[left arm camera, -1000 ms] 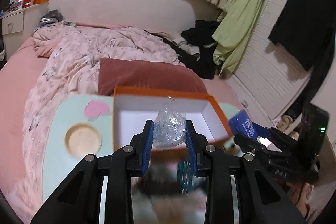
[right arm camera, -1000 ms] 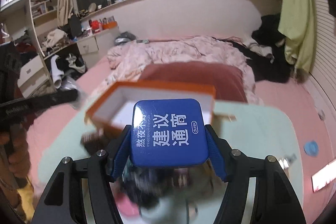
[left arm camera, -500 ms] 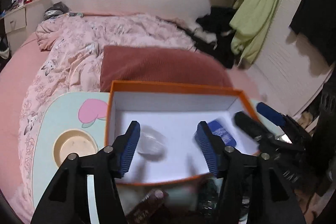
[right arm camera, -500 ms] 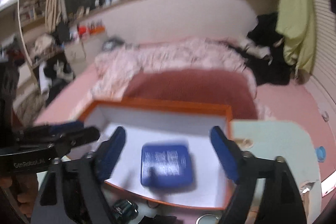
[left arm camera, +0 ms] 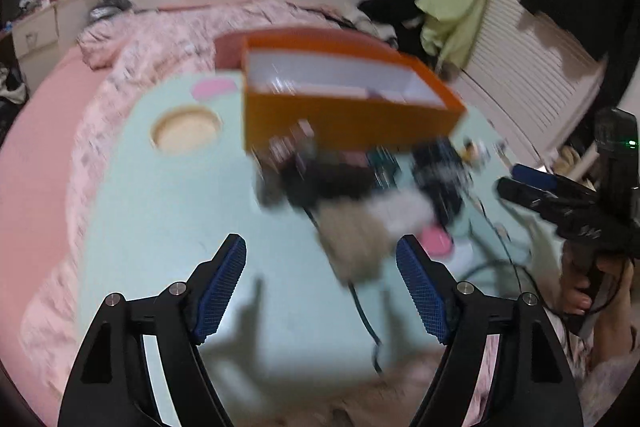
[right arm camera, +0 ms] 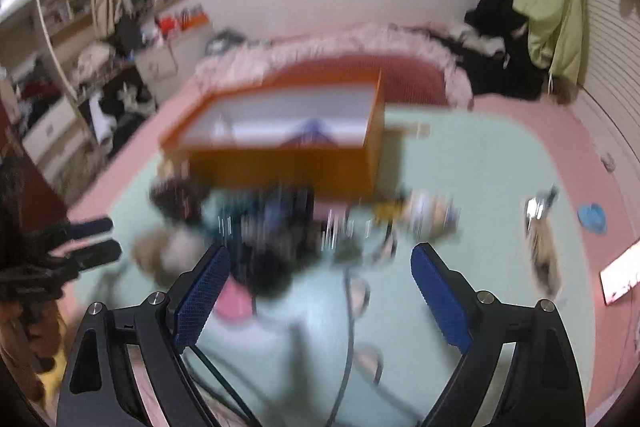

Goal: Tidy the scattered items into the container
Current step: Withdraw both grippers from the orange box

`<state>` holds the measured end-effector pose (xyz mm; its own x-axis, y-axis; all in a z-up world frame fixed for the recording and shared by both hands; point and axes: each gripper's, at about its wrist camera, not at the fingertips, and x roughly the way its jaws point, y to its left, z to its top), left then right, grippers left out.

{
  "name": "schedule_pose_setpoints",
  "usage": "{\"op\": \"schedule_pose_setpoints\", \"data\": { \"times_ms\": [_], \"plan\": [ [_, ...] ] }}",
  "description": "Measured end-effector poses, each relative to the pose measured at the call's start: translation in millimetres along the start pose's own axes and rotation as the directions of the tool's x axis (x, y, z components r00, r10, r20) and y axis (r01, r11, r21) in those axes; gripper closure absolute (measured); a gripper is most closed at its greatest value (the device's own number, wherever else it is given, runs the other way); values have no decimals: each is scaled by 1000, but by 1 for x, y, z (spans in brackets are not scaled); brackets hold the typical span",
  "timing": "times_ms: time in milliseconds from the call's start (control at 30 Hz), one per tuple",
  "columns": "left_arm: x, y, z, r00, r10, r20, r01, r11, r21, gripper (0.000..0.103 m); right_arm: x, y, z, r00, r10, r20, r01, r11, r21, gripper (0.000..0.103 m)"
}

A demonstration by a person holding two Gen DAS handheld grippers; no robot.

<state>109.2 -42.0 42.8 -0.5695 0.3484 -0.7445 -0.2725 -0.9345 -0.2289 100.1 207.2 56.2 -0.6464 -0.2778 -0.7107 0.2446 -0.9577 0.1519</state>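
- Left wrist view: the left gripper (left arm camera: 322,283) is now spread wide and empty; its shiny wrapped ball has gone into the one orange box (left arm camera: 344,107).
- The right gripper (right arm camera: 320,291) is likewise wide open, its blue tin (right arm camera: 312,135) dropped inside that box.
- Two items are in; in front of the box lies a blurred pile (left arm camera: 360,187) I cannot count.

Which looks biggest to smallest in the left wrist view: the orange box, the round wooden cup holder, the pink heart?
1. Orange box, clearly the largest.
2. Cup holder.
3. Pink heart, slightly smaller; blur and its greater distance from the camera make this last ranking unsure.
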Motion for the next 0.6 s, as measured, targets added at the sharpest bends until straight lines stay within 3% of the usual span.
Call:
{"op": "schedule_pose_setpoints", "data": {
  "times_ms": [100, 200, 600],
  "plan": [
    [24, -8, -12, 992, 103, -72, -102, 995, 23, 25, 15, 8, -22, 996, -49, -77, 47, 999, -25, 11],
    [33, -18, -20, 974, 225, -26, -223, 973, 58, 14, 27, 9, -34, 989, -113, -91, 111, 993, -26, 9],
    [31, -18, -22, 975, 224, 5, -224, 973, 46, 10, 31, 8, -43, 987, -140, -85, 136, 990, -46, 5]
  ]
}}
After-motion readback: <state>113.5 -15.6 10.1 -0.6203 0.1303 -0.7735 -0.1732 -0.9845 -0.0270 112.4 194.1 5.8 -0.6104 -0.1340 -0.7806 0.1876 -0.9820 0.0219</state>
